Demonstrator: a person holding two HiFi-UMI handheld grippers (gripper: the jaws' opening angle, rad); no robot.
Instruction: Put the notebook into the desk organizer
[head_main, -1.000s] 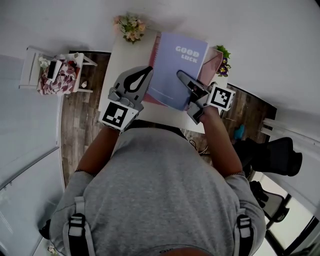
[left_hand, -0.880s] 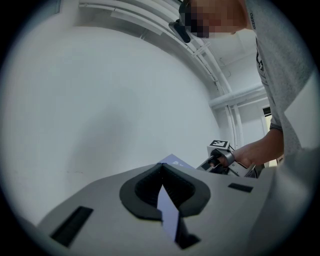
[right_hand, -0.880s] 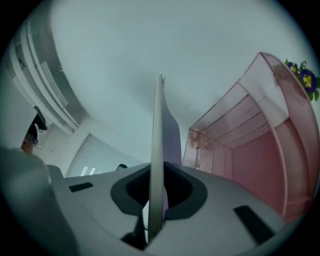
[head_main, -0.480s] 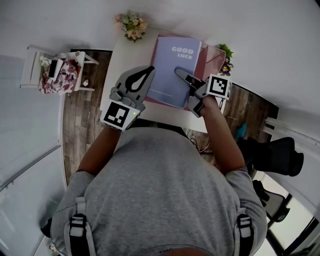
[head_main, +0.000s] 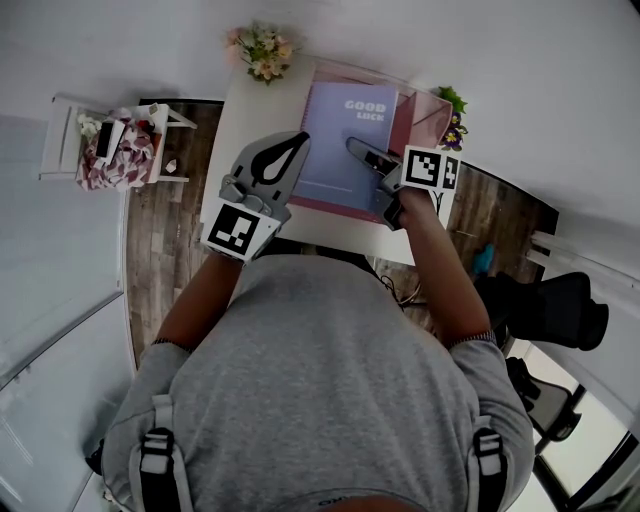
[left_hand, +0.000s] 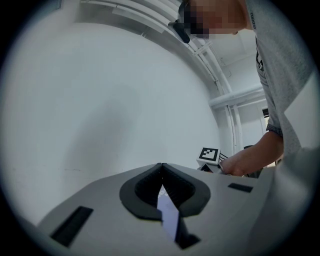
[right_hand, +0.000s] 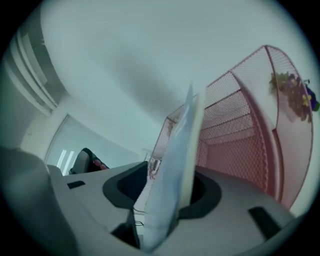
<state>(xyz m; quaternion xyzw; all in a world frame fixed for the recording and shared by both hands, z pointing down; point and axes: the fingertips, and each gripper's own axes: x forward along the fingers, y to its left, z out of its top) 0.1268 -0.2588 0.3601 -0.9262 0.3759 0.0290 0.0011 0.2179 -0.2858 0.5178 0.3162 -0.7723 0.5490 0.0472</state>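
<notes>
The right gripper (right_hand: 167, 186) has its jaws opening. The notebook (right_hand: 176, 160) stands edge-on between them, with a dark gap showing on each side, so the pads look off the cover. The left gripper (left_hand: 161, 167) has its tips together and holds nothing. In the head view it sits at centre left, just beside the notebook's left edge.

The notebook (head_main: 345, 140) is at the upper middle of the head view. It leans inside the pink mesh organizer (head_main: 428, 108) on the white table (head_main: 250, 110).

The release seems to be under way. To do it well, the jaws should part fully before the right gripper (head_main: 356, 149) draws straight back along the cover. That should keep a pad from dragging the book out or tipping the light mesh frame.

There is one notebook, one organizer, two grippers and two bunches of flowers, one (head_main: 262, 52) at the table's upper left corner and one (head_main: 447, 122) at its right edge.
</notes>
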